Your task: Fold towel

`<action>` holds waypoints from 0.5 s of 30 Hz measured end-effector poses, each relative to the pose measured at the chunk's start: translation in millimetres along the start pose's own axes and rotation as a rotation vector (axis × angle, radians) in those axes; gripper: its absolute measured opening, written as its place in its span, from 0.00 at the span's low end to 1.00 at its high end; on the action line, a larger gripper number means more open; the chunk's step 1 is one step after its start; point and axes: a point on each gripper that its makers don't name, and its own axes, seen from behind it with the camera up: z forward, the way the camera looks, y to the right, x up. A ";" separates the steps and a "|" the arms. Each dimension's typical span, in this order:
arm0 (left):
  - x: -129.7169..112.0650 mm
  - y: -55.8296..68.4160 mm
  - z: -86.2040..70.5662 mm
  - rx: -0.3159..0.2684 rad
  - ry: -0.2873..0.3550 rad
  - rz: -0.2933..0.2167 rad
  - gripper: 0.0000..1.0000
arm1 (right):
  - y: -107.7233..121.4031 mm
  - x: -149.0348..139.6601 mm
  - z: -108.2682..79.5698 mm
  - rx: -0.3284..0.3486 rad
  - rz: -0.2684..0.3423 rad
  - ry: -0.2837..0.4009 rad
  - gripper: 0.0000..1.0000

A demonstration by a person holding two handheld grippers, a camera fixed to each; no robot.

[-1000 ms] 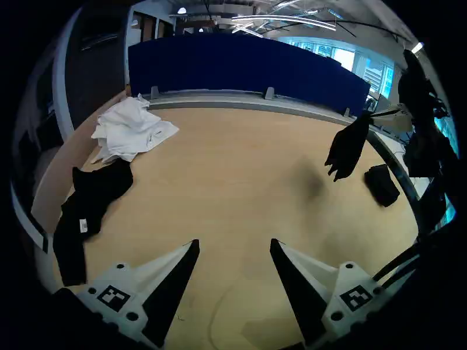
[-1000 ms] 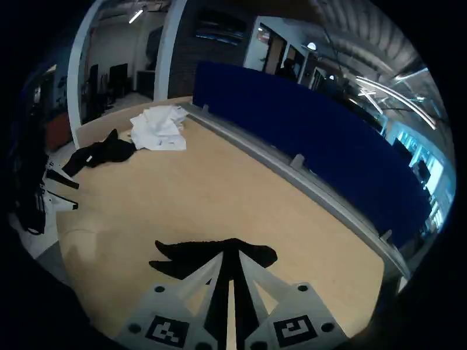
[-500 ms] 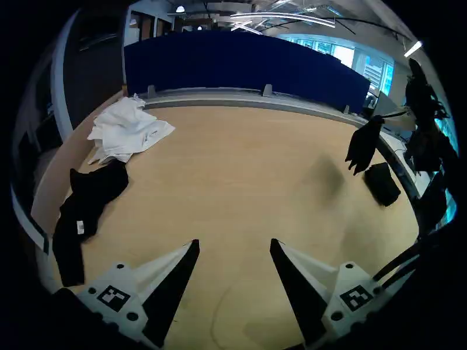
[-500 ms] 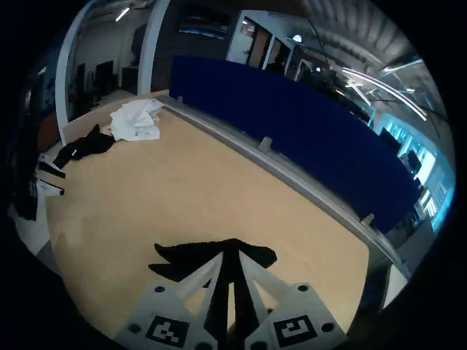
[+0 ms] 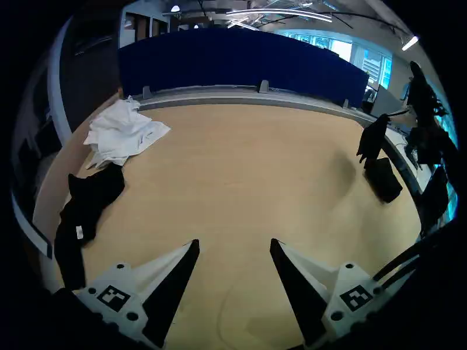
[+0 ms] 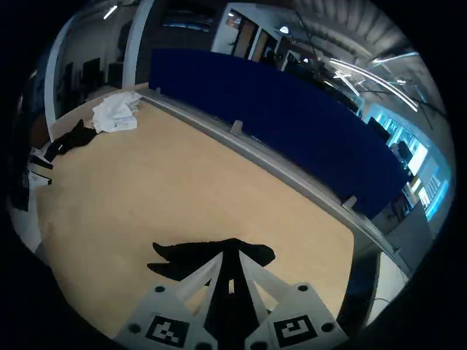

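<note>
The left gripper (image 5: pixel 233 244) hung low over the wooden table (image 5: pixel 245 175) with its jaws wide apart and nothing between them, just as it had a second before. A little ahead on its left lay a crumpled black cloth (image 5: pixel 87 201), and beyond that a heap of white cloths (image 5: pixel 119 131) — neither had shifted on the table. The change was off to the far right. The black towel (image 5: pixel 372 137), dangling in the air, had travelled farther away and hung just above a dark folded bundle (image 5: pixel 385 181) near the table's edge. In the right gripper view, the right gripper (image 6: pixel 232 252) had its jaws pinched together on that towel, and the white heap had shrunk into the distance. The towel was probably being carried to the bundle — a set-down seemed next, with the crumpled cloth left to fold.
</note>
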 end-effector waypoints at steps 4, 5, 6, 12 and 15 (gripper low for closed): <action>2.8 5.6 2.0 -0.003 -0.003 0.012 0.90 | 15.4 -8.4 -3.3 -0.016 0.007 -0.010 0.04; 3.7 7.1 2.4 -0.004 -0.003 0.015 0.90 | 18.9 -10.4 -3.9 -0.020 0.009 -0.012 0.04; 4.6 8.6 2.8 -0.005 -0.004 0.018 0.90 | 22.3 -12.9 -4.2 -0.024 0.011 -0.016 0.04; 9.5 16.7 4.4 -0.013 -0.005 0.029 0.90 | 37.5 -25.8 -4.6 -0.039 0.024 -0.034 0.03; 11.4 19.8 4.6 -0.016 -0.005 0.032 0.90 | 42.0 -30.4 -5.7 -0.044 0.031 -0.037 0.03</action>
